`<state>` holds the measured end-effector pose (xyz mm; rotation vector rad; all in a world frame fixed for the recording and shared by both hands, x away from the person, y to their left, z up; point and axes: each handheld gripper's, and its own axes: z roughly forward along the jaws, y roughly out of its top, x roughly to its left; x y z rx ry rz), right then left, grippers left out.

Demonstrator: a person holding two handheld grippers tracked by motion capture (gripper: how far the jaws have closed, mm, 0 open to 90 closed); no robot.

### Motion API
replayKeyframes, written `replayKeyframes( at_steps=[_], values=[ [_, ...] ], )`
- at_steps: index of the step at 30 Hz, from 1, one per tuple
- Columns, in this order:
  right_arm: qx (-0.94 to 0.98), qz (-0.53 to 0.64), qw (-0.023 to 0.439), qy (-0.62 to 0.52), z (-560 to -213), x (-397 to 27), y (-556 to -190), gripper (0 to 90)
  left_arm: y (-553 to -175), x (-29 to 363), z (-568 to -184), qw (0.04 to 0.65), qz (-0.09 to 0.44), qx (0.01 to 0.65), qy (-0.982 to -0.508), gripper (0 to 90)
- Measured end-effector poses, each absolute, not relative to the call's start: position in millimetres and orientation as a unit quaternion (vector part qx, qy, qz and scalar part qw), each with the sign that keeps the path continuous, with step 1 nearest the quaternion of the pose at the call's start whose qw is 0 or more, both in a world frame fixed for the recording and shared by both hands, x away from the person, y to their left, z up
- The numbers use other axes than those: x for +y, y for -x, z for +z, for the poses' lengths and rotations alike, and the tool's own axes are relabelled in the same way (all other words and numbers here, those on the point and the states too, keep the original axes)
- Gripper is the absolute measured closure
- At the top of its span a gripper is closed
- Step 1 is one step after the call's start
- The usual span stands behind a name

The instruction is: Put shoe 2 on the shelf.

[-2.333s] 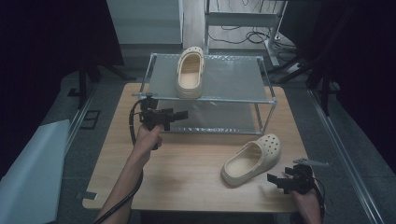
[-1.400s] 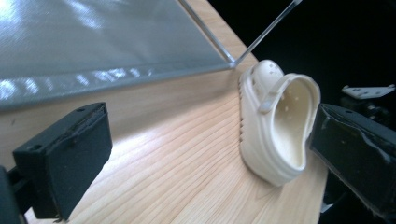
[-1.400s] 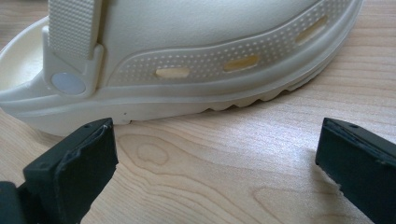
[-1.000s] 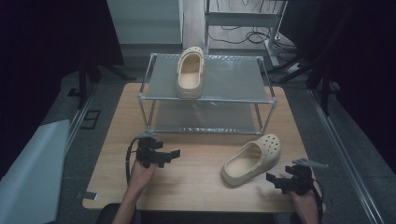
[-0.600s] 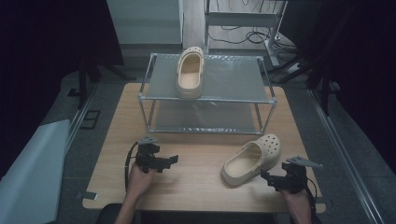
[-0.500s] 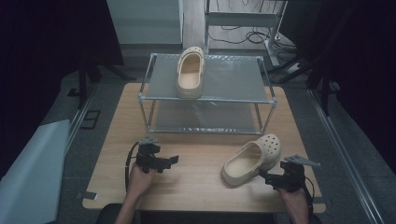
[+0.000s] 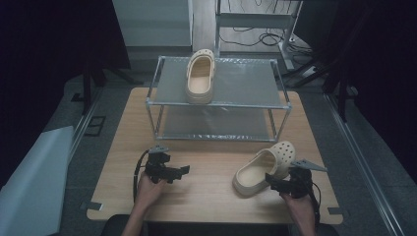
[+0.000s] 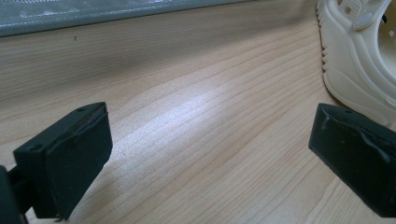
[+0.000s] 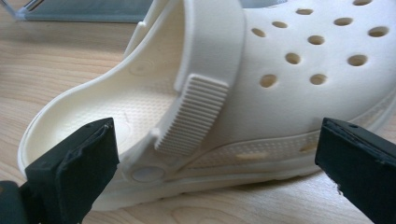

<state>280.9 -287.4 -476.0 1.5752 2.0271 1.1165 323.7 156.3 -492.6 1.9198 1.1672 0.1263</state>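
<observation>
A cream clog (image 7: 264, 168) lies on a wooden table (image 7: 211, 189), in front of a two-tier metal shoe rack (image 7: 219, 96) and toward the rack's right end. A second, matching clog (image 7: 200, 76) sits on the rack's top shelf, left of its middle. The right gripper (image 7: 273, 181), held in a hand at the table's near edge, is just beside the heel end of the clog on the table. The right gripper view adds what the high view cannot: its jaws stand wide apart, the clog's side, ridged strap (image 9: 196, 112) and vent holes close before them, nothing held. The left gripper (image 7: 181, 170) hovers low, well left of that clog; the left gripper view shows its jaws spread wide over bare wood.
</observation>
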Motion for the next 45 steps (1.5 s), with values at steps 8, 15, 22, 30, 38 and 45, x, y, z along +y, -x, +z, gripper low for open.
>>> replayKeyframes(
  at_steps=[8, 15, 22, 30, 38, 45],
  values=[
    [0.722, 0.364, 0.172, -0.563, -477, -278, -286, 0.0, -324, 156, -493, 0.430, 0.049, 0.467, -0.771, 0.0],
    [0.731, 0.352, 0.152, -0.564, -473, -296, -280, 1.2, -323, 158, -493, 0.433, 0.050, 0.471, -0.767, 0.0],
    [0.720, 0.335, 0.164, -0.585, -471, -330, -269, 0.9, -324, 157, -493, 0.433, 0.049, 0.470, -0.768, 0.0],
    [0.693, 0.339, 0.145, -0.619, -469, -354, -273, 16.7, -325, 157, -493, 0.435, 0.045, 0.471, -0.766, 0.0],
    [0.697, 0.333, 0.123, -0.622, -464, -339, -298, 48.5, -325, 158, -492, 0.436, 0.047, 0.472, -0.765, 0.0],
    [0.689, 0.331, 0.093, -0.638, -459, -342, -302, 61.3, -325, 158, -491, 0.439, 0.048, 0.470, -0.765, 0.0]
  ],
)
